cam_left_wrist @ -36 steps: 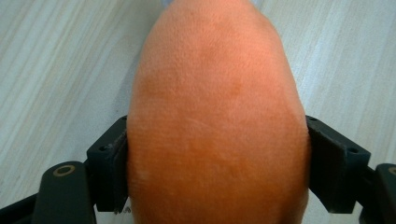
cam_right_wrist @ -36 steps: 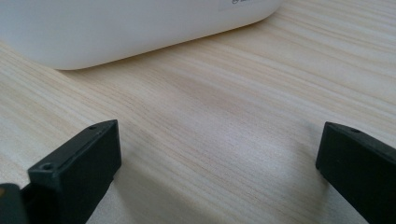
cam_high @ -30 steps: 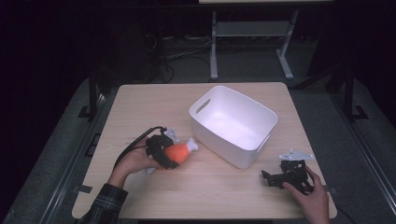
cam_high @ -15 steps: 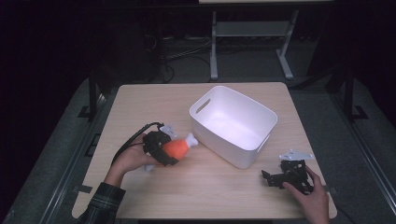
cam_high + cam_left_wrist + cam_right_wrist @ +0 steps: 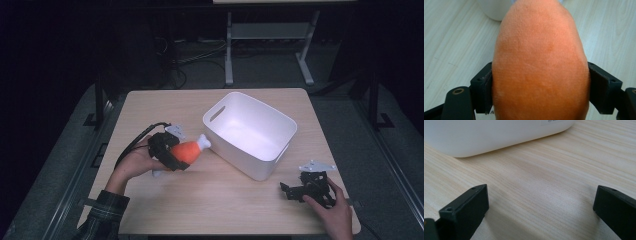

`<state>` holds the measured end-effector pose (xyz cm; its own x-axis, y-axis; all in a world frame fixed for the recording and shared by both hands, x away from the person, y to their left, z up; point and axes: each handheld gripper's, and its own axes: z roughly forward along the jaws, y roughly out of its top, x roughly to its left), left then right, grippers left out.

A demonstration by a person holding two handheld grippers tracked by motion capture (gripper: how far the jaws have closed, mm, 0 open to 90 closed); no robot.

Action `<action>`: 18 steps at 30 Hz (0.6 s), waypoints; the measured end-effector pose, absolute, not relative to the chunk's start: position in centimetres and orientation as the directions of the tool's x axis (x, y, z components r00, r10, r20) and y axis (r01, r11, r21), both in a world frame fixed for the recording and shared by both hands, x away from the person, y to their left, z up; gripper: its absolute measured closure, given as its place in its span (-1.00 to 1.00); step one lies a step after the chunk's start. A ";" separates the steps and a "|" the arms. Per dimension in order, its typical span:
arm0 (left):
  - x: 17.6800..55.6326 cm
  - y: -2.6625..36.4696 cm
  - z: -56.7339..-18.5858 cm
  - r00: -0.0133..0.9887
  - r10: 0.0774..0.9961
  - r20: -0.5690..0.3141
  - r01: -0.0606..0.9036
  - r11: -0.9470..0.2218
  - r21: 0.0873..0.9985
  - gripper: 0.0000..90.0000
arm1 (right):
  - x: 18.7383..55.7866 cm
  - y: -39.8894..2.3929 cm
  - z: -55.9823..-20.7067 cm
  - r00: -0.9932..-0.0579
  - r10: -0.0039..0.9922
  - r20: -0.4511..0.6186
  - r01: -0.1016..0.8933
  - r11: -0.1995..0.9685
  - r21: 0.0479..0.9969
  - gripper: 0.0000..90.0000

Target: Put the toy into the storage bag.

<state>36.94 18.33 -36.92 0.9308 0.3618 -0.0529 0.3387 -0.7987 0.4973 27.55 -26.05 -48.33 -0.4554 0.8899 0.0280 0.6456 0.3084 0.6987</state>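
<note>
Orange plush drumstick (image 5: 189, 151) clamped in left gripper (image 5: 167, 150), just left of white bin (image 5: 250, 132). Right gripper (image 5: 305, 189) near table's (image 5: 160, 105) front right corner, jaws wide, empty.

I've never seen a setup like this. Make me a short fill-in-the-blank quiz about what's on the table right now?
1. The left gripper is shut on a soft plush drumstick coloured ____.
2. The white plastic bin on the wooden table holds ____.
3. The right gripper has its jaws ____, with bare wood between them.
4. The drumstick's white tip points toward the ____.

Missing words: orange; nothing; open; bin
</note>
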 end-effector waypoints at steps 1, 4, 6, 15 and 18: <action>36.9 18.3 -36.7 0.930 0.363 -0.054 0.340 -0.797 0.498 -0.54 | 27.5 -26.0 -48.3 -0.455 0.890 0.029 0.646 0.308 0.699 -1.00; 36.9 18.3 -36.1 0.931 0.360 -0.055 0.336 -0.791 0.511 -0.54 | 27.5 -26.0 -48.3 -0.454 0.891 0.029 0.646 0.306 0.699 -1.00; 36.9 18.3 -35.6 0.933 0.357 -0.055 0.332 -0.788 0.518 -0.54 | 27.5 -26.0 -48.3 -0.454 0.891 0.030 0.646 0.306 0.699 -1.00; 37.3 18.0 -33.9 0.937 0.346 -0.052 0.318 -0.780 0.539 -0.54 | 27.5 -26.0 -48.3 -0.454 0.891 0.030 0.647 0.306 0.699 -1.00; 37.5 17.8 -33.2 0.939 0.341 -0.047 0.310 -0.777 0.548 -0.54 | 27.5 -26.0 -48.3 -0.453 0.891 0.030 0.647 0.306 0.699 -1.00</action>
<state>37.52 17.84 -33.17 0.9388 0.3412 -0.0470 0.3099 -0.7770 0.5480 27.53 -26.04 -48.32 -0.4534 0.8908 0.0298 0.6467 0.3058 0.6987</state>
